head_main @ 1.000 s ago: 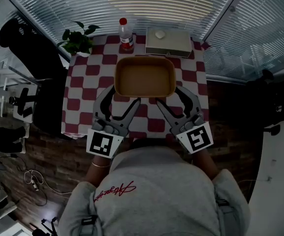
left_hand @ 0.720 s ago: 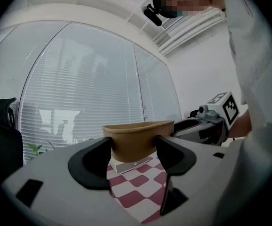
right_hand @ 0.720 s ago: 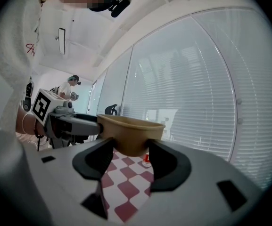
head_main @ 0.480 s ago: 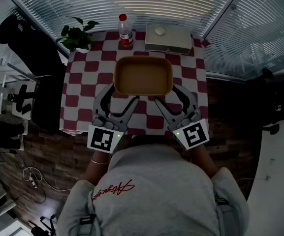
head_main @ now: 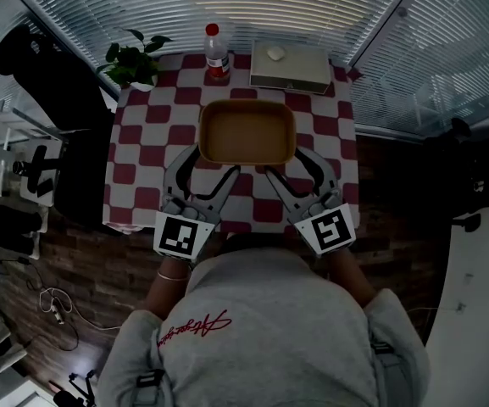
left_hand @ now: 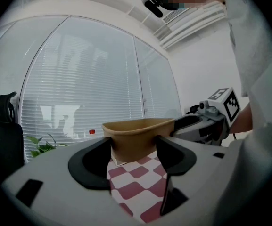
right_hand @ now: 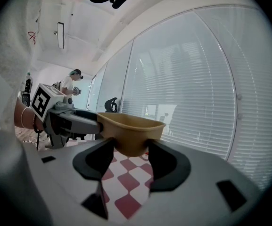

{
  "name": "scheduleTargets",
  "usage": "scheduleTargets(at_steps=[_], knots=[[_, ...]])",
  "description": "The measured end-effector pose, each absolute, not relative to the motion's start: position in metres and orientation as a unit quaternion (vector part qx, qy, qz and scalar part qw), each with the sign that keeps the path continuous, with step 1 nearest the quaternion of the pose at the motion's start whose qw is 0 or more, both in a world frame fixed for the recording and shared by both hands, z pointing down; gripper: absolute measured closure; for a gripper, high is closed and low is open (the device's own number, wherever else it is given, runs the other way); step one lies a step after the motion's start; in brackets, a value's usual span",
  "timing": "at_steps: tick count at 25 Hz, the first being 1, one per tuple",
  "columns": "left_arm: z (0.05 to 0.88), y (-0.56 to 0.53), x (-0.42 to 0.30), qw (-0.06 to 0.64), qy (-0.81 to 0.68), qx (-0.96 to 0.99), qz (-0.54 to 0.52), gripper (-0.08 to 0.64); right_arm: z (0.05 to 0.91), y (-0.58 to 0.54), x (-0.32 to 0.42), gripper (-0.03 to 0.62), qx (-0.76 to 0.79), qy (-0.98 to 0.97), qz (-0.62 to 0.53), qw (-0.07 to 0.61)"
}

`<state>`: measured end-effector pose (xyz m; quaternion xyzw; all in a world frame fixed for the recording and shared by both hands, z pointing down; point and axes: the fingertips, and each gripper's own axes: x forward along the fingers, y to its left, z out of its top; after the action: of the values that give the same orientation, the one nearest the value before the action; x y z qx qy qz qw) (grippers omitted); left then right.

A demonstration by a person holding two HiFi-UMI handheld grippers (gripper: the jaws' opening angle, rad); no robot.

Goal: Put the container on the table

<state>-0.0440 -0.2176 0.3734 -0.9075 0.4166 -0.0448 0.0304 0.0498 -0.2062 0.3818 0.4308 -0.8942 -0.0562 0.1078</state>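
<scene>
The container (head_main: pixel 247 132) is a brown, empty, oblong tub with rounded corners, held over the red-and-white checked table (head_main: pixel 142 142). My left gripper (head_main: pixel 210 164) is shut on its near left corner and my right gripper (head_main: pixel 291 164) on its near right corner. In the left gripper view the container (left_hand: pixel 133 135) sits between the dark jaws of the left gripper (left_hand: pixel 133 157), with the right gripper (left_hand: pixel 206 126) on its far side. The right gripper view shows the container (right_hand: pixel 128 133) clamped in the right gripper (right_hand: pixel 130 159); the left gripper (right_hand: pixel 65 119) holds the other end.
At the table's far edge stand a clear bottle with a red cap (head_main: pixel 218 55), a potted plant (head_main: pixel 130 62) at the left corner, and a flat white box (head_main: pixel 291 68). A black chair (head_main: pixel 53 83) stands left of the table. Window blinds run behind.
Both grippers have sunk a little toward the table with the container still between them. It looks slightly smaller in the head view.
</scene>
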Motion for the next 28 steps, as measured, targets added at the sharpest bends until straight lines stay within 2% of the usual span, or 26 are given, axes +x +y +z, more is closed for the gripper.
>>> scheduleTargets(at_steps=[28], knots=[[0.410, -0.215, -0.047, 0.018, 0.422, -0.903, -0.073, 0.262, 0.419, -0.204, 0.049, 0.359, 0.429, -0.892, -0.023, 0.136]])
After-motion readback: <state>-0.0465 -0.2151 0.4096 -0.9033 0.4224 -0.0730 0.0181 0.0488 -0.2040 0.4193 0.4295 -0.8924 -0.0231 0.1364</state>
